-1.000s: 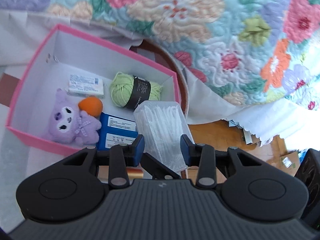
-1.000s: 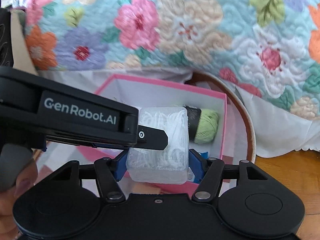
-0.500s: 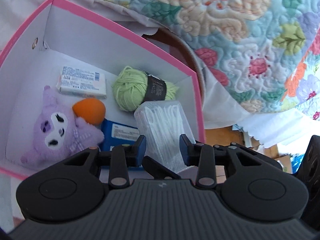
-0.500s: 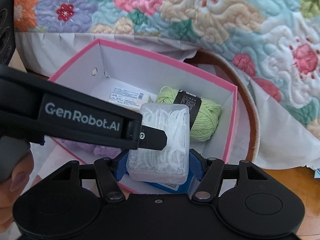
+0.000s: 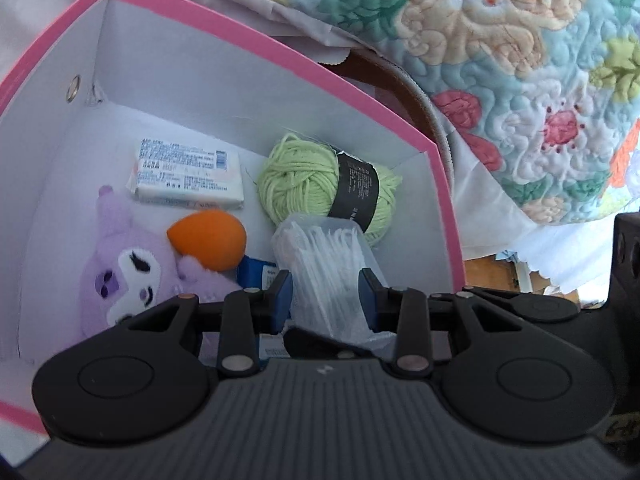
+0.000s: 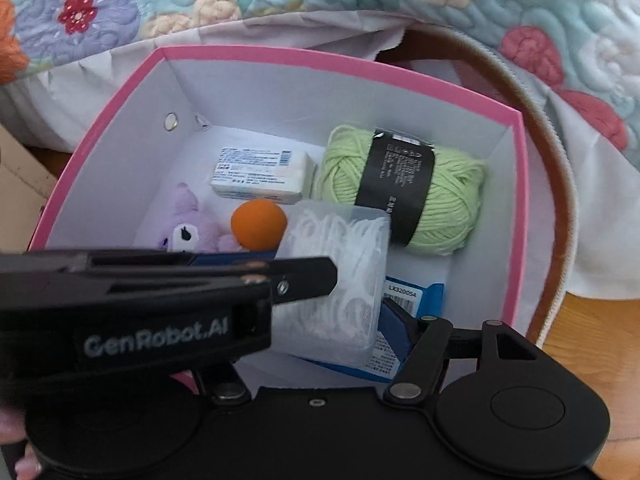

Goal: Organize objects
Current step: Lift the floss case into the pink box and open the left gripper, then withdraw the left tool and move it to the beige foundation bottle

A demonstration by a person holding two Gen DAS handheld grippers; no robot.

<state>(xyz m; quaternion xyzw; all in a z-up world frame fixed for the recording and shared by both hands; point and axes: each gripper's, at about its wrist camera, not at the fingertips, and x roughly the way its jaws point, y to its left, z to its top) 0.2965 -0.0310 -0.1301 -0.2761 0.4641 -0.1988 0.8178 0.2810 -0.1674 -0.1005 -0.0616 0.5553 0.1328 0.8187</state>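
Landmark: pink box (image 6: pixel 516 208), open-topped.
Held thing: clear pack of floss picks (image 6: pixel 340 276), inside the box mouth, above the blue carton (image 6: pixel 420 296), near the green yarn (image 6: pixel 448 200).
Long axis: toward the box's far wall.
Left gripper (image 5: pixel 326 294): pinching the pack's narrow sides.
Right gripper (image 6: pixel 336 320): jaws just widened, pack between them; visible blue pad at its edge.

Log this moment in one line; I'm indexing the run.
stage: placing | held: floss pack by both tongs, left, right | over: pink box | released: no

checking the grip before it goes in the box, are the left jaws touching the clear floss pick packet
Touching. The left wrist view shows both blue pads of the left gripper pressed against the sides of the floss pick packet.
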